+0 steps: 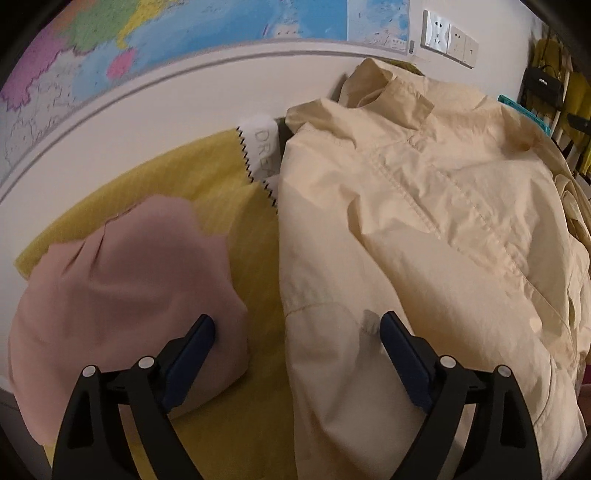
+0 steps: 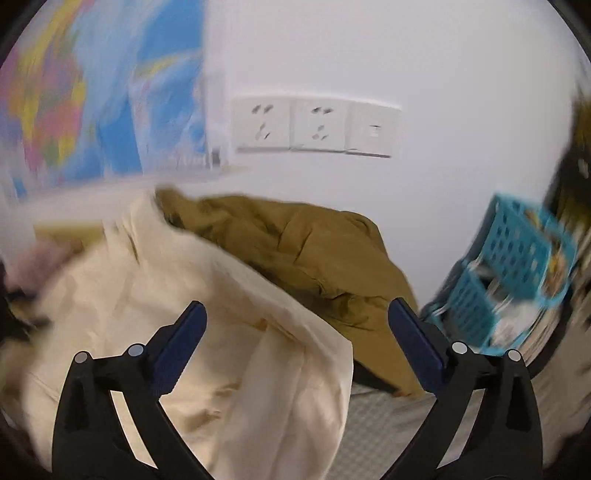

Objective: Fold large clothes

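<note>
The cream jacket (image 1: 424, 229) lies spread across a yellow bedspread (image 1: 236, 236), collar toward the wall and its stitched front placket running slantwise down the middle. The left gripper (image 1: 297, 332) hangs over the jacket's near edge with its jaws wide and nothing between them: one blue finger (image 1: 400, 354) is above the jacket's near sleeve, the other is above a folded pink garment (image 1: 122, 288) that sits just beside the jacket on the bedspread. A white cloth with lettering and a zigzag border (image 1: 264, 147) lies at the far edge of the bedspread, against the wall, tucked between yellow cover and jacket. From the right side the picture is blurred; the right gripper (image 2: 297, 321) is raised above the jacket (image 2: 184, 314), jaws wide and empty, with a loose cream flap below them and not touching either finger. Behind that flap an olive-brown garment (image 2: 314, 258) lies bunched near the wall, and a blue plastic basket (image 2: 517, 269) stands beside it. Wall sockets (image 2: 314, 125) and a coloured map (image 1: 166, 33) are on the wall beyond.
</note>
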`<state>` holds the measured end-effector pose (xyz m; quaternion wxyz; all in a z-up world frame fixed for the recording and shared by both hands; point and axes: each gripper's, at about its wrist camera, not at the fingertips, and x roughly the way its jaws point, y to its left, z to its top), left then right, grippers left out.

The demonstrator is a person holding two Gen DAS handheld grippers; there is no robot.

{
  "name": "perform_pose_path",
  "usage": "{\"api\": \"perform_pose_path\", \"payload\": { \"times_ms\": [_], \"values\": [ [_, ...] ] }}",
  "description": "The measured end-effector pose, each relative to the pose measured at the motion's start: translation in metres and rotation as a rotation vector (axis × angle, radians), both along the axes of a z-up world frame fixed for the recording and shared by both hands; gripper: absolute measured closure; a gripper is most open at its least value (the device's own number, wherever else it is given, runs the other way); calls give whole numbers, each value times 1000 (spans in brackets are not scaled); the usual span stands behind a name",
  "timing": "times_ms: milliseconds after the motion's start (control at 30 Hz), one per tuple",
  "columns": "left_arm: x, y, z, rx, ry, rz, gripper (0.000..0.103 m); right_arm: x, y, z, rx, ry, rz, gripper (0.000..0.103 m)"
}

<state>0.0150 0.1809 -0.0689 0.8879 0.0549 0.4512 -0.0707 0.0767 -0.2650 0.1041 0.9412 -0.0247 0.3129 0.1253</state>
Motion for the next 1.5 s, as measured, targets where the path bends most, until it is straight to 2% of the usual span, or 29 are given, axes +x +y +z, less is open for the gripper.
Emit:
{"api": "perform_pose_path", "payload": {
  "times_ms": [33, 133, 233, 267, 300, 333, 367, 400, 433, 467, 500, 533, 567, 633, 767, 833, 900, 933, 967, 1000, 1033, 1100, 1133, 1200, 1233, 1300, 1367, 1467, 1500],
  "values": [
    [1, -3, 0, 3, -10, -16, 15, -1, 0, 1, 20, -1, 21, 6],
    [14, -10, -1, 17, 3, -28, 12, 2, 39, -9, -102, -36, 120, 6],
    [33, -15, -6, -22, 30, -41, 13, 29, 84, -29, -141, -8, 213, 6],
    [40, -16, -9, -41, 40, -46, 25, 38, 97, -34, -153, 1, 233, 6],
    [46, -16, -12, -61, 51, -44, 52, 48, 113, -42, -182, 8, 254, 6],
    [52, -15, -16, -89, 72, -32, 66, 58, 128, -49, -226, 0, 263, 7],
    [55, -13, -17, -112, 80, -5, 92, 70, 145, -58, -287, -12, 265, 10],
    [55, -11, -16, -122, 72, 8, 100, 84, 158, -66, -295, 20, 291, 16],
    [52, -11, -12, -119, 46, 19, 100, 97, 166, -72, -266, 72, 313, 35],
    [46, -10, -4, -117, 5, 32, 101, 104, 170, -76, -267, 95, 307, 59],
    [35, -8, 8, -131, -46, 37, 102, 111, 175, -80, -302, 108, 294, 65],
    [25, -4, 21, -140, -88, 55, 102, 112, 177, -81, -315, 113, 298, 82],
    [16, 0, 31, -150, -120, 67, 102, 111, 176, -78, -294, 120, 307, 94],
    [-12, 13, 63, -204, -201, 96, 102, 92, 168, -56, -183, 99, 351, 98],
    [-62, 24, 112, -194, -345, 141, 102, 38, 153, 7, -51, -76, 420, 100],
    [-84, 24, 136, -162, -423, 166, 102, 27, 146, 34, -3, -150, 428, 100],
    [-90, 24, 150, -177, -452, 178, 100, 43, 136, 42, 46, -140, 404, 100],
    [-84, 21, 153, -157, -448, 172, 99, 54, 131, 40, 62, -121, 386, 100],
    [-74, 16, 152, -126, -436, 165, 88, 74, 126, 31, 58, -92, 345, 100],
    [-63, 10, 146, -94, -416, 178, 60, 92, 122, 21, 52, -62, 307, 100],
    [-46, 1, 136, -31, -383, 200, 46, 110, 119, 7, 33, -33, 260, 100],
    [-28, -5, 110, 24, -307, 179, 43, 152, 107, -35, 50, 100, 169, 100],
    [-22, -8, 96, 43, -252, 189, 43, 161, 104, -47, 39, 119, 138, 100],
    [-26, -9, 82, -7, -205, 133, 42, 177, 98, -76, 65, 166, 96, 97],
    [-36, -8, 79, -20, -210, 124, 42, 179, 97, -81, 63, 176, 87, 94],
    [-63, -6, 76, -43, -222, 102, 28, 176, 99, -83, 20, 152, 55, 81],
    [-95, -6, 73, -76, -218, 62, 21, 167, 97, -76, 0, 138, 45, 60],
    [-138, -13, 63, -34, -215, 39, 14, 131, 92, -56, 16, 70, 82, 32],
    [-149, -16, 57, -34, -196, 28, 14, 113, 91, -50, 10, 37, 101, 31]
  ]
}}
